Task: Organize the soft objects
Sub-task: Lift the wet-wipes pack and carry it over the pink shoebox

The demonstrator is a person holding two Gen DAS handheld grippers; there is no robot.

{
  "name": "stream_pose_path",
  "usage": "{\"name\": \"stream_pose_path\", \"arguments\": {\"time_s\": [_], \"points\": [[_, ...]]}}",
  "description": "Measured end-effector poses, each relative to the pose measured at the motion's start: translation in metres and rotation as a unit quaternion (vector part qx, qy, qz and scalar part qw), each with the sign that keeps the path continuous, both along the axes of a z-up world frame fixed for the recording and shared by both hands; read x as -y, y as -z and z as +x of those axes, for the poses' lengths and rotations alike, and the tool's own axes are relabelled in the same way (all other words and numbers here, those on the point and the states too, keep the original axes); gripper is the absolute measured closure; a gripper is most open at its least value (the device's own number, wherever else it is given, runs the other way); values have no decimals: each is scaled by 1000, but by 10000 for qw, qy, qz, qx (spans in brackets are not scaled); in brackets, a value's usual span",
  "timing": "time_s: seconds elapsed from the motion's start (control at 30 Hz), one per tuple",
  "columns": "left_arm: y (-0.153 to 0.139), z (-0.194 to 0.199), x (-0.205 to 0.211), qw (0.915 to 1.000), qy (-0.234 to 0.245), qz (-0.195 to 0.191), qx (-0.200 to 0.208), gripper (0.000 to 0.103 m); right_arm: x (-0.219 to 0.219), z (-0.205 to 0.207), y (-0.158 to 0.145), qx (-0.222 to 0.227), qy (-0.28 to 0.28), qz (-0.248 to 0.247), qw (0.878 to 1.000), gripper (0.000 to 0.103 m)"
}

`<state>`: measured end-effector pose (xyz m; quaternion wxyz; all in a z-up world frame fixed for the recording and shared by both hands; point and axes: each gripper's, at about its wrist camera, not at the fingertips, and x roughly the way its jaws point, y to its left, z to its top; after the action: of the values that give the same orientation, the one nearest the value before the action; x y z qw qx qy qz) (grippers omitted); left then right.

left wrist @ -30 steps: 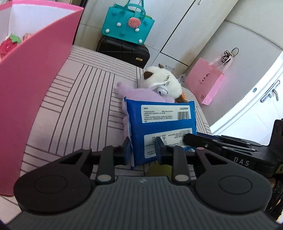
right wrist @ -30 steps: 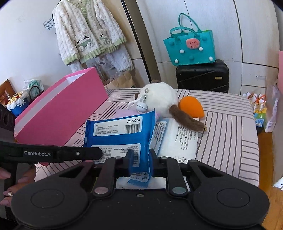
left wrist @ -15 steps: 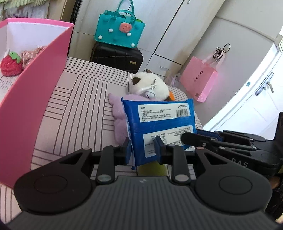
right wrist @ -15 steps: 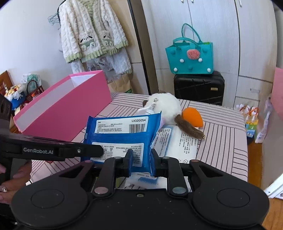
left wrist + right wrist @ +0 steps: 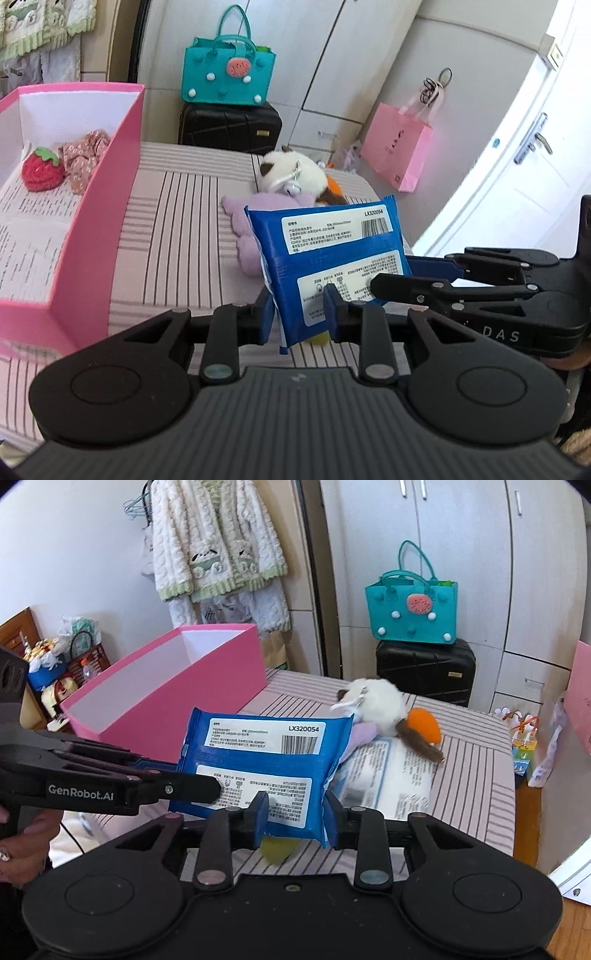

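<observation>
Clearly held off the striped pink-and-white counter [image 5: 177, 236]: a soft blue plastic pack with white printed labels [image 5: 328, 254], tilted, its lower left corner pinched between the pads of the left tool [image 5: 297, 314]. Pressed tight on the pack, that tool. Right tool [image 5: 297, 818] at the pack's lower right edge, pads parting (pack between them, gaps showing at both pads). Seen from the right wrist, the left tool reaching in from the left, a person's hand [image 5: 22, 834] behind it.

Left and far on the counter, an open pink cardboard box [image 5: 110, 206] with a white inside, holding a red knitted strawberry [image 5: 40, 173], a crumpled floral pink cloth [image 5: 83, 158] and a white printed pack. Beyond the blue pack, a lilac plush toy [image 5: 255, 210], and just past it, touching, a white and brown plush cat with a small bell [image 5: 291, 173] and an orange plush piece [image 5: 424, 723]. Right of those, lying flat, a white printed soft pack [image 5: 391, 775]. Below the blue pack, something yellow-green, too hidden to name.
</observation>
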<state>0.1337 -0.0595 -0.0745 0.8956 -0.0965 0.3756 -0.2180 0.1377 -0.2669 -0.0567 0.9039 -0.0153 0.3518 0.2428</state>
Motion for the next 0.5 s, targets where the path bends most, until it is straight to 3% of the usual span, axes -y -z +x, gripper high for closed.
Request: {"name": "stream_pose_path", "arguments": {"time_s": [0.5], "points": [[-8, -43, -40, 9975, 352, -152, -601, 76, -38, -47, -14, -322, -440, -136, 9984, 53]]}}
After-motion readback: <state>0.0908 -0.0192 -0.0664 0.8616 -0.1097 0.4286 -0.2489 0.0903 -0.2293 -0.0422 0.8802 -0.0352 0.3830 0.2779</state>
